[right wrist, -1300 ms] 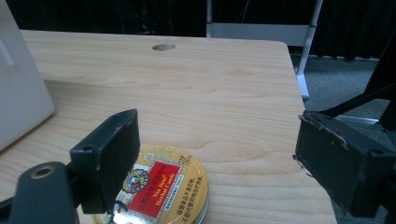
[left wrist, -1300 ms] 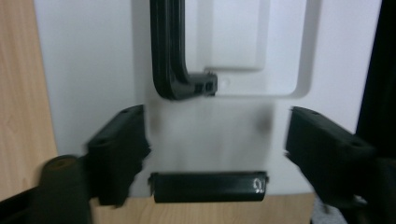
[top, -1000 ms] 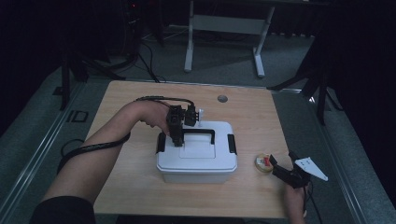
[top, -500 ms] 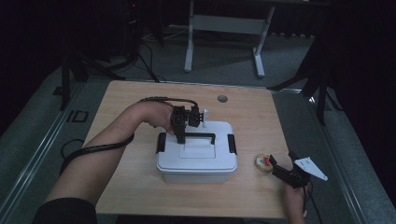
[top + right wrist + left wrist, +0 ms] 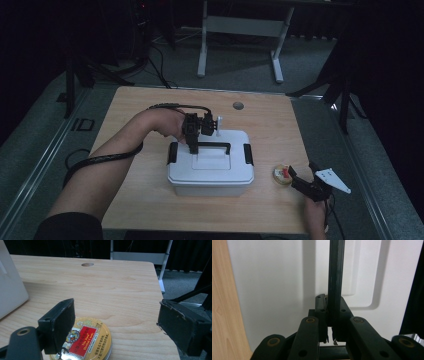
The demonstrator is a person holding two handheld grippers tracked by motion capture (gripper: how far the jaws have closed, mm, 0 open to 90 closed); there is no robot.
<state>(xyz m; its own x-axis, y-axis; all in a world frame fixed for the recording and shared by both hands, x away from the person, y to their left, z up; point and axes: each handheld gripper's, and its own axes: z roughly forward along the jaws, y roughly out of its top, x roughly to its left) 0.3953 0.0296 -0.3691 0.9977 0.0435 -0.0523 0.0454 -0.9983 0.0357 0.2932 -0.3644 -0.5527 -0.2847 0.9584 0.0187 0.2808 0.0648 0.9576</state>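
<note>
A white lidded box (image 5: 210,172) with black side latches stands mid-table. Its black carry handle (image 5: 216,145) lies across the lid. My left gripper (image 5: 193,145) reaches down over the handle's left end. In the left gripper view the jaws (image 5: 330,312) are shut on the black handle bar (image 5: 335,275), with the white lid (image 5: 274,285) behind. A round gold tin with a red label (image 5: 281,175) lies right of the box. My right gripper (image 5: 299,181) stands open just beside it. In the right gripper view the tin (image 5: 86,340) sits under the left jaw of the wide-open gripper (image 5: 117,320).
A cable hole (image 5: 238,105) is in the far part of the wooden table (image 5: 135,195). The box's corner (image 5: 10,290) is at the left of the right gripper view. A white desk frame (image 5: 240,25) stands beyond the table. The table's right edge is close to the tin.
My left hand and gripper have shifted slightly right over the handle. The right gripper and the tin have stayed put.
</note>
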